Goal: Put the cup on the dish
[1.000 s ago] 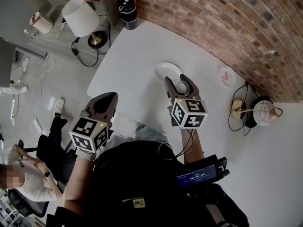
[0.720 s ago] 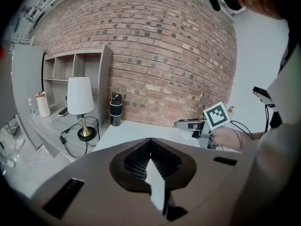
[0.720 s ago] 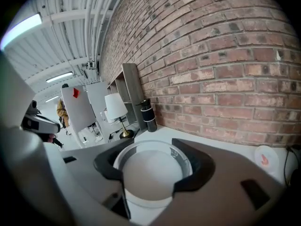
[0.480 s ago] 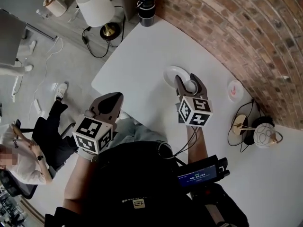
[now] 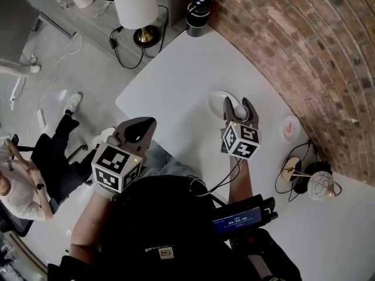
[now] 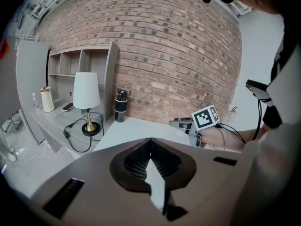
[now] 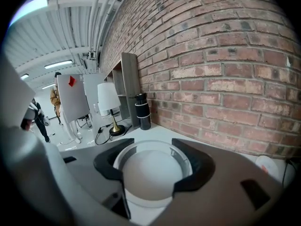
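A white cup (image 5: 241, 109) sits between the jaws of my right gripper (image 5: 239, 105), which is shut on it. The cup hangs over the right part of a white dish (image 5: 219, 100) on the white table (image 5: 176, 81). In the right gripper view the rounded cup (image 7: 151, 173) fills the space between the dark pads, and the dish rim (image 7: 188, 158) rings it from behind. I cannot tell whether cup and dish touch. My left gripper (image 5: 142, 126) is shut and empty, held off the table's near edge; its jaws meet at their tips (image 6: 150, 142).
A black cylinder (image 5: 200, 6) stands at the table's far corner by the brick wall. A small pink-and-white dish (image 5: 290, 127) and cabled objects (image 5: 310, 183) lie to the right. A white lamp (image 5: 136, 4) stands beyond the table. A person (image 5: 17, 180) sits at the left.
The head view has shifted, so the table sits further right and up. My right gripper keeps the cup over the dish. The left gripper holds its place off the table edge.
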The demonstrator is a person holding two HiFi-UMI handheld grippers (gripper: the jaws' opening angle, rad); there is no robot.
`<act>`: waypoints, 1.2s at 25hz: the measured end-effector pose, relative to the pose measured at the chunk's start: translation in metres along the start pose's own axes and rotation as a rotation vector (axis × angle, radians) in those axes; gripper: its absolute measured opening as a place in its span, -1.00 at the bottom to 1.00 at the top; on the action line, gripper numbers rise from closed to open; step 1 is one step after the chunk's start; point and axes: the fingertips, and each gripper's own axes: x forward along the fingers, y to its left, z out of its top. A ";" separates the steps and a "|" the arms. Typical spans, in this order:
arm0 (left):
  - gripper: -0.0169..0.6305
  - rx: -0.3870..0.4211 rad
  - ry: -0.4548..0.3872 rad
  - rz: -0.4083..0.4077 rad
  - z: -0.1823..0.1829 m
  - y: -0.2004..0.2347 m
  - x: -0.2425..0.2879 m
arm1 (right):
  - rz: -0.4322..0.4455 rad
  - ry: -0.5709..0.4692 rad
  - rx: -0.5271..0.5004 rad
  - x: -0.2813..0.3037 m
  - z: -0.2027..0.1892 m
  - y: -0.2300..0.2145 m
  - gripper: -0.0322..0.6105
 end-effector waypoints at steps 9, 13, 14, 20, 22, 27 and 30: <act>-0.93 -0.034 0.017 0.026 -0.008 0.013 0.008 | -0.030 0.016 -0.025 0.033 -0.013 -0.010 -0.12; -0.93 -0.047 0.036 0.034 -0.014 0.017 0.014 | -0.021 0.025 -0.051 0.049 -0.018 -0.013 -0.12; -0.93 -0.051 0.040 0.037 -0.015 0.018 0.016 | -0.018 0.029 -0.058 0.053 -0.020 -0.013 -0.12; -0.93 -0.083 0.065 0.060 -0.021 0.023 0.024 | -0.008 0.054 -0.072 0.072 -0.034 -0.018 -0.12; -0.93 -0.090 0.077 0.069 -0.025 0.026 0.026 | -0.004 0.062 -0.068 0.078 -0.038 -0.019 -0.12; -0.93 -0.112 0.099 0.084 -0.034 0.028 0.030 | 0.007 0.067 -0.064 0.092 -0.045 -0.019 -0.12; -0.93 -0.119 0.106 0.091 -0.037 0.029 0.031 | 0.014 0.075 -0.076 0.100 -0.053 -0.019 -0.12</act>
